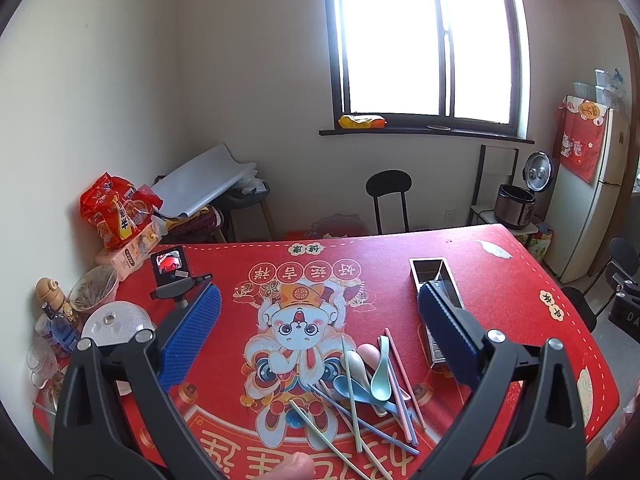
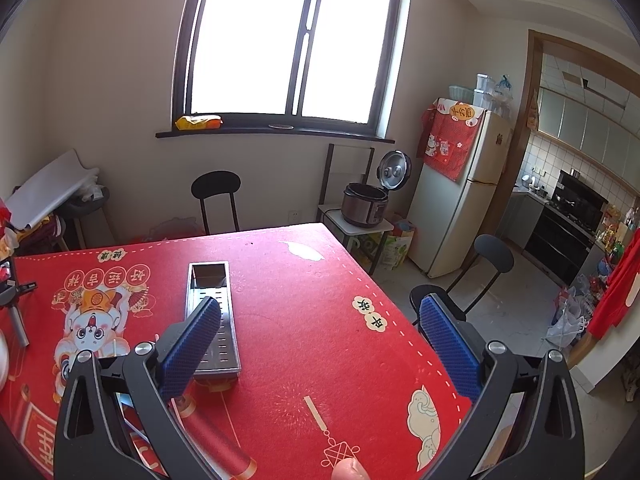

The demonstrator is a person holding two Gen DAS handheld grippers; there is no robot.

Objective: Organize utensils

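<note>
Fingers of both tools stand wide apart, holding nothing — the left gripper (image 1: 320, 312) hovers above the jumbled pile of chopsticks and spoons (image 1: 368, 384) on the red tablecloth (image 1: 500, 264), the right gripper (image 2: 320, 320) near the metal tray (image 2: 210, 280). That tray looks empty, so sorting seems not yet begun — everything is left.

**Camera set-up: two wrist fisheyes over red table**

Left wrist view: high over the table (image 1: 500, 248), looking forward and down toward the window (image 1: 424, 40). Right wrist view: likewise, set further right, taking in the fridge (image 2: 460, 200). Both share the metal tray (image 2: 212, 312), window, chair (image 1: 388, 196).
</note>
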